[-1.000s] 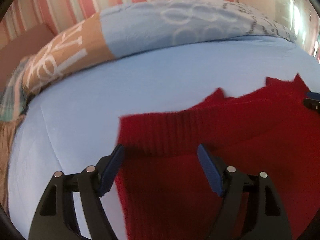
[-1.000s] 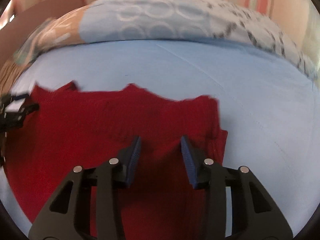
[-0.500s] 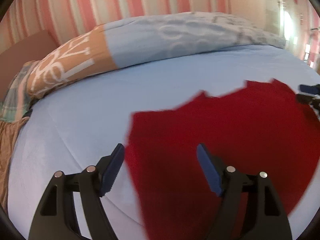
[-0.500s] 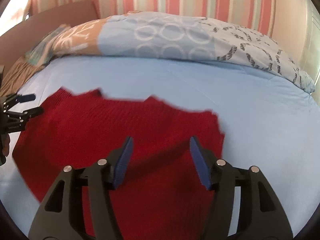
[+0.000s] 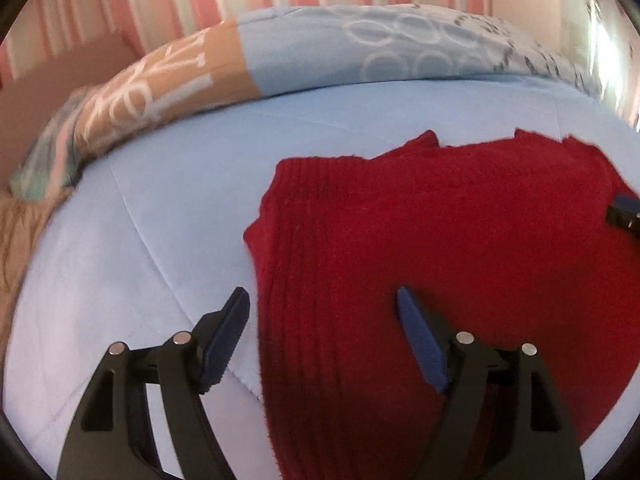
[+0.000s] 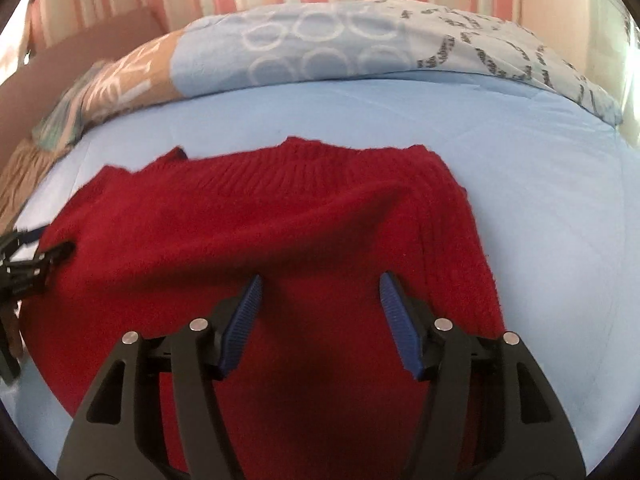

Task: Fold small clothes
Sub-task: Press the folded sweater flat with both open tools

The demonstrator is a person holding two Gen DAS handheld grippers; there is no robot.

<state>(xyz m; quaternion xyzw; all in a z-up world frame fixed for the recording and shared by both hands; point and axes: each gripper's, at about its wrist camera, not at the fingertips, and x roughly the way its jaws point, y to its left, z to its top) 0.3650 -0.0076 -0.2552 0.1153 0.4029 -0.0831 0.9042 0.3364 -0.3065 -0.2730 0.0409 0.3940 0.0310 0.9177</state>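
With both sets of fingers spread and empty above the red knitted garment (image 6: 280, 220) lying flat on the bed (image 6: 520, 152), lower left gripper (image 5: 322, 308) and right gripper (image 6: 320, 292) onto opposite edges, pinch evenly, then fold.

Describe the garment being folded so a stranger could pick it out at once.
Start at the bed's pale blue sheet, in front of the patterned quilt by the striped wall. The red sweater lies spread on that sheet. It is the only red, ribbed knit there; everything around it is pale blue, tan or printed.
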